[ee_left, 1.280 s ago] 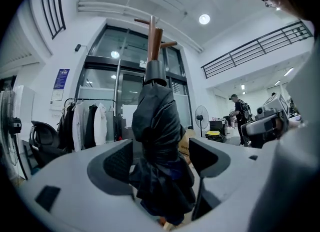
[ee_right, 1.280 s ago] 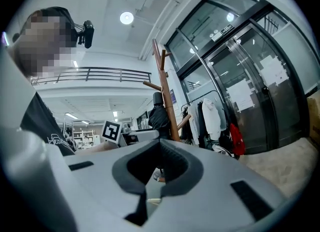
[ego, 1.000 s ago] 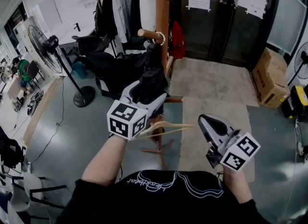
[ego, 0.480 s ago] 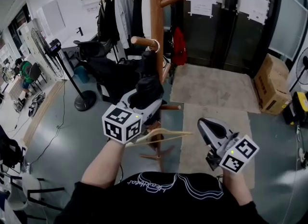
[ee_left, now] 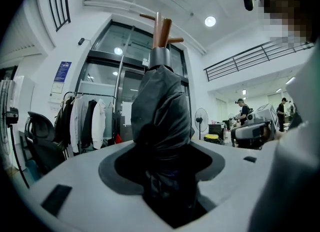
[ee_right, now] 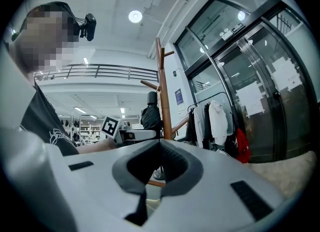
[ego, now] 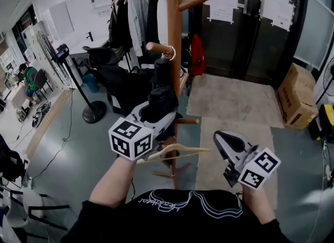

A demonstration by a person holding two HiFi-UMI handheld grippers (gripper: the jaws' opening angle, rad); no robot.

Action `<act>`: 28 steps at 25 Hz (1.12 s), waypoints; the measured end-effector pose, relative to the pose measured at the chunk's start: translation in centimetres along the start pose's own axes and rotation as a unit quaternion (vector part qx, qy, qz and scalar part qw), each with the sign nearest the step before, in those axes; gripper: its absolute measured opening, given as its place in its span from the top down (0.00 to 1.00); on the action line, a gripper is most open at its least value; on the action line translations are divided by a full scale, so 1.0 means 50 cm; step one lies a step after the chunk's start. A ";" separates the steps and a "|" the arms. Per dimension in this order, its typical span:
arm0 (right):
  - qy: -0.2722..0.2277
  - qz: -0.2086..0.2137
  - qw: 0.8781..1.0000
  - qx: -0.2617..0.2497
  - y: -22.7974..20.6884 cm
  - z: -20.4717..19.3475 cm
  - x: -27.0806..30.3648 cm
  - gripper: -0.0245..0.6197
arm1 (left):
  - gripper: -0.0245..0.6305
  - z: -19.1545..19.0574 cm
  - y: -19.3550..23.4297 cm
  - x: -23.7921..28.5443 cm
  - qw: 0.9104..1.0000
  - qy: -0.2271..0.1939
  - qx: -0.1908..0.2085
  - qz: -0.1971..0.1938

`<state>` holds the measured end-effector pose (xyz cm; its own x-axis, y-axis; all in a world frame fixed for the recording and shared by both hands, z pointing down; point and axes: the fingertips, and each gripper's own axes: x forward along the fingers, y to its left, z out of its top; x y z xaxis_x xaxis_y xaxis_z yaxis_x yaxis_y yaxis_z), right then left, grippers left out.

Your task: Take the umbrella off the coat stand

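Observation:
A folded black umbrella (ego: 160,98) hangs by a ring from a lower peg of the wooden coat stand (ego: 175,17). My left gripper (ego: 162,114) points level at it, its jaws closing with the umbrella's bundled fabric between them. In the left gripper view the umbrella (ee_left: 160,111) fills the gap of that gripper (ee_left: 170,176) and touches both sides. My right gripper (ego: 225,141) hangs apart at the lower right, shut with nothing in it. From the right gripper view, past the closed gripper (ee_right: 160,148), I see the umbrella (ee_right: 151,116) beside the stand (ee_right: 162,91).
A wooden hanger (ego: 177,150) lies across the stand's low peg, under my left hand. A clothes rack (ego: 135,12) and black chairs (ego: 112,74) are behind left, with a standing fan (ego: 57,48). Cardboard boxes (ego: 297,93) sit right, by dark glass doors (ego: 245,22).
The left gripper's jaws have narrowed around the umbrella. Both hands have stayed about where they were; the head view has shifted slightly.

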<state>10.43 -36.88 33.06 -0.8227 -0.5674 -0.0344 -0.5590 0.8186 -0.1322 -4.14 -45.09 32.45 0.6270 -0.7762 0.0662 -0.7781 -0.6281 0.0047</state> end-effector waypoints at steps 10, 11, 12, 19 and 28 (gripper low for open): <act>-0.007 0.001 1.000 0.001 0.048 0.004 0.048 0.96 | 0.59 0.035 -0.008 -0.047 0.999 -0.022 -0.005 -0.031; -0.010 -0.002 1.000 0.002 0.052 0.007 0.049 0.96 | 0.59 0.039 -0.009 -0.052 0.999 -0.025 -0.004 -0.033; -0.014 -0.006 1.000 0.005 0.054 0.008 0.049 0.96 | 0.59 0.042 -0.011 -0.057 0.999 -0.027 -0.003 -0.034; -0.011 -0.028 0.999 0.015 0.076 -0.001 0.049 0.96 | 0.59 0.076 -0.025 -0.093 0.998 -0.038 0.005 -0.052; -0.015 -0.027 0.999 0.024 0.123 -0.036 0.051 0.97 | 0.59 0.097 -0.065 -0.149 0.995 -0.055 0.003 -0.086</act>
<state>4.72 -33.12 33.94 -0.7878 -0.6135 -0.0548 -0.5963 0.7820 -0.1813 -6.11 -37.54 27.08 0.7516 -0.6581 -0.0440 -0.6588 -0.7523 -0.0003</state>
